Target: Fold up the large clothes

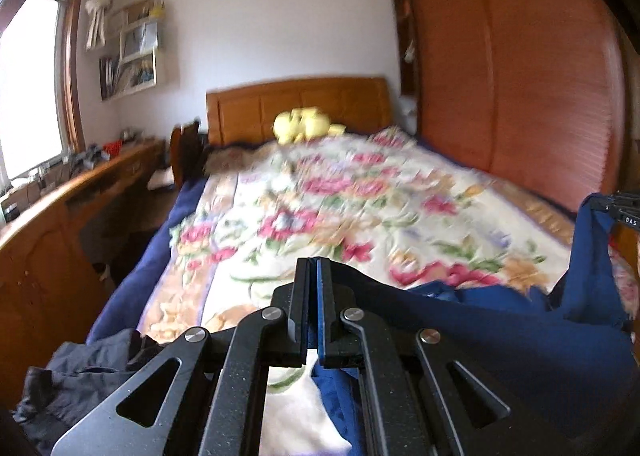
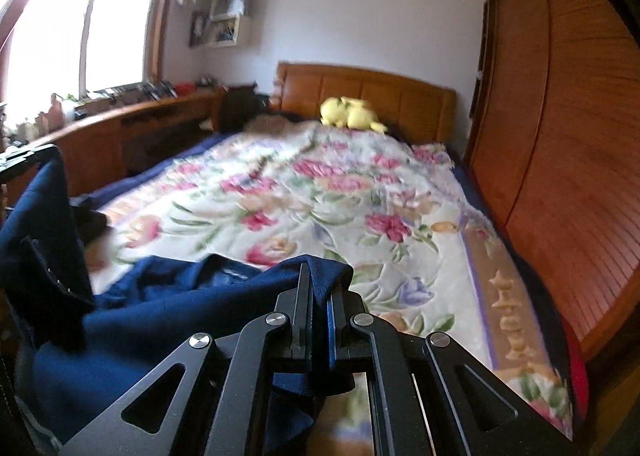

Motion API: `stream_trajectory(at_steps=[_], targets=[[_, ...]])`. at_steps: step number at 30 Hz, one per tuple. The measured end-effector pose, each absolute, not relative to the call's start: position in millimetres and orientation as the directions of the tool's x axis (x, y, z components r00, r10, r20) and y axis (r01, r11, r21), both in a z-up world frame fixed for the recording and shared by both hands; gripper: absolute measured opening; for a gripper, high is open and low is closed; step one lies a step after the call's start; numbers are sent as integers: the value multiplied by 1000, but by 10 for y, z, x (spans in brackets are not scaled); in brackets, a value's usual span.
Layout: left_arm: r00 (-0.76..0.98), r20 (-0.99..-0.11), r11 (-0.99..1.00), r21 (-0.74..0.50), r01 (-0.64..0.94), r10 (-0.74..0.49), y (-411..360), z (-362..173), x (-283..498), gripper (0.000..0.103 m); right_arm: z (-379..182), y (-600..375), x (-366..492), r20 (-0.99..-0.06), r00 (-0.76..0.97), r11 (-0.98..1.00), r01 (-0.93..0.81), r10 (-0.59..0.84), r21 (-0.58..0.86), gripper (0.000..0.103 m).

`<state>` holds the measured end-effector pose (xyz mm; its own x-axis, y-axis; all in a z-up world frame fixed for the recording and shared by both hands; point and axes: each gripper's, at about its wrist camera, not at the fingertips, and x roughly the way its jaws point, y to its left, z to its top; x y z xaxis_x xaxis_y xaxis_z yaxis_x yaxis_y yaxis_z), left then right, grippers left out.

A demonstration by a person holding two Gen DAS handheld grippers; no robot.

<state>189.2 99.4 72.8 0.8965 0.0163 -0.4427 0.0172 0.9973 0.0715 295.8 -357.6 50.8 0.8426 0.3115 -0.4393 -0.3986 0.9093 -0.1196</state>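
A navy blue garment [image 1: 500, 332] hangs stretched between my two grippers above the foot of a bed with a floral blanket [image 1: 320, 208]. My left gripper [image 1: 314, 268] is shut on one edge of the garment, the cloth running off to its right. My right gripper [image 2: 320, 276] is shut on another edge of the navy garment [image 2: 140, 320], which drapes to its left over the floral blanket [image 2: 320, 200]. The other gripper shows at the far edge of each view, its fingertips hidden by cloth. The garment's middle sags onto the blanket.
A dark grey garment [image 1: 80, 376] lies bunched at the bed's near left corner. A yellow plush toy [image 1: 304, 124] sits by the wooden headboard [image 1: 300, 104]. A wooden desk [image 1: 80, 192] runs along the left, a slatted wardrobe [image 1: 520, 96] along the right.
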Motion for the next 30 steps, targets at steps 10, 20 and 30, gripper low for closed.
stream_trajectory(at_steps=[10,20,30], targets=[[820,-571,993,113,37,34,734,45,2644,3,-100,-3040,3962,-597,775,936,-335,207,-111,7],[791,-603,990,14,137,-101,562,-143,2522,21,-157,-2850,3880,-590,760,898,-420,271,-128,62],[752,-620,970,-63,235,-223,255,-616,2199,22,-717,-2599,3726,-738,619,814,-556,268,-171,62]])
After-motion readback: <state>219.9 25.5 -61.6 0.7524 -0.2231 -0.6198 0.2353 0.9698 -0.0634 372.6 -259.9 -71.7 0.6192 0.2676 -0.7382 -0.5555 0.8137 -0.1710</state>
